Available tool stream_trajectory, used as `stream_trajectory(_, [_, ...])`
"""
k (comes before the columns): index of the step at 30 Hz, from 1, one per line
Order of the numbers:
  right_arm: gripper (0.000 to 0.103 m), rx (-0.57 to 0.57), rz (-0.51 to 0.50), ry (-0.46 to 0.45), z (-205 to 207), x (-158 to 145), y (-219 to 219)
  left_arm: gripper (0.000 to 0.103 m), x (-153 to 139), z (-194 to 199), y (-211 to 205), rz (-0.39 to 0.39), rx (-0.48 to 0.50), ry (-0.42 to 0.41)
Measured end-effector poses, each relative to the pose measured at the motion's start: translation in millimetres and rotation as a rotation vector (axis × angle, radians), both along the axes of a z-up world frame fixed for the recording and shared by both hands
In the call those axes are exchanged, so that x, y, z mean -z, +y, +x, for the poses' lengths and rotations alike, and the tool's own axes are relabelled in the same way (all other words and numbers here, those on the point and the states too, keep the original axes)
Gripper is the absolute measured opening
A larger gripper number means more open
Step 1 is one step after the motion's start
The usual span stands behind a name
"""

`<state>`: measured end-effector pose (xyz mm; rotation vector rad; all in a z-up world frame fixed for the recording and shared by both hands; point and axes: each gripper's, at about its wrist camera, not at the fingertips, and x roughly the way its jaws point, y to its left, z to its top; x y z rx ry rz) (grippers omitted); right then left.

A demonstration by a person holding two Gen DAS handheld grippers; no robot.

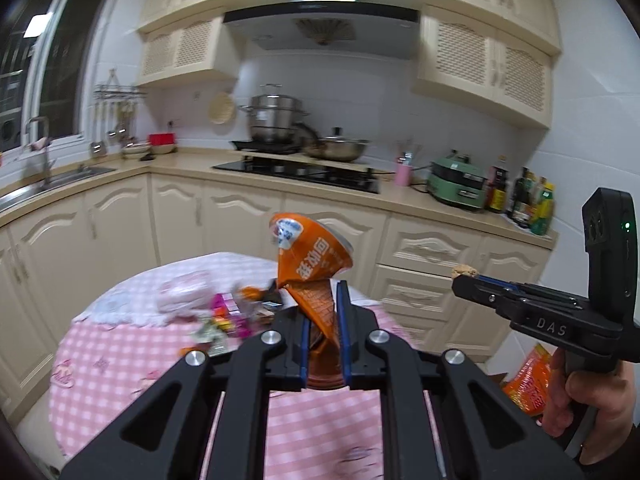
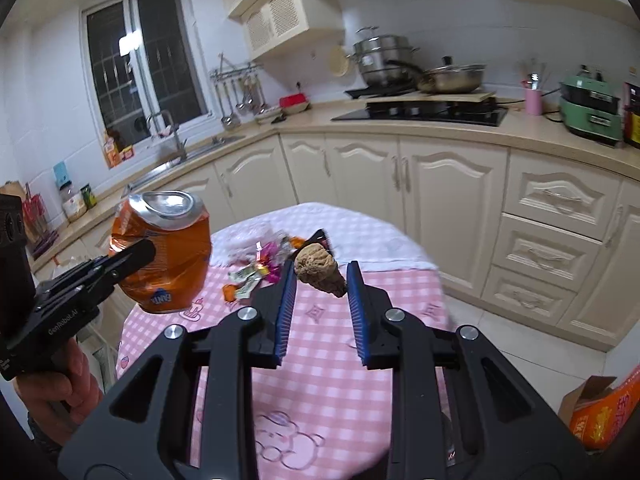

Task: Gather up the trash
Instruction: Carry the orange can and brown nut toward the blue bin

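Note:
My left gripper (image 1: 325,300) is shut on a crushed orange soda can (image 1: 310,268) and holds it up above the round table; the can also shows in the right wrist view (image 2: 164,252). My right gripper (image 2: 322,280) is shut on a brown wrinkled walnut shell (image 2: 318,270), also held above the table; it shows in the left wrist view (image 1: 464,271) at the tips of the right gripper (image 1: 460,280). A heap of candy wrappers and scraps (image 2: 260,264) lies on the far side of the pink checked tablecloth (image 2: 320,360).
Cream kitchen cabinets and a counter (image 1: 192,168) with stove, pots, sink and bottles run behind the table. An orange cardboard box (image 2: 604,412) stands on the floor to the right of the table. A white plastic bag (image 1: 184,292) lies on the table.

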<state>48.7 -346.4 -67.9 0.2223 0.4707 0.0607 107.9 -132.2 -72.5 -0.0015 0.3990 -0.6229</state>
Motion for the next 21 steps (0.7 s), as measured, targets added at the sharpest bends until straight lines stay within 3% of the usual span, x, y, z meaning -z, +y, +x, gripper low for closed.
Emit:
stream_trajectory(5, [0.026, 0.109, 0.012, 0.005, -32, 9, -51, 0.011, 4, -21, -63, 0.022, 0.133, 0.003])
stream_trajectory(10, [0.026, 0.292, 0.076, 0.077, -69, 47, -130, 0.011, 30, -40, -133, 0.067, 0.279, 0.051])
stream_trajectory(16, [0.026, 0.456, 0.145, 0.212, -98, 108, -205, 0.011, 89, -54, -219, 0.126, 0.462, 0.178])
stream_trajectory(21, [0.026, 0.530, 0.248, 0.316, -111, 171, -249, 0.011, 142, -59, -274, 0.198, 0.548, 0.276])
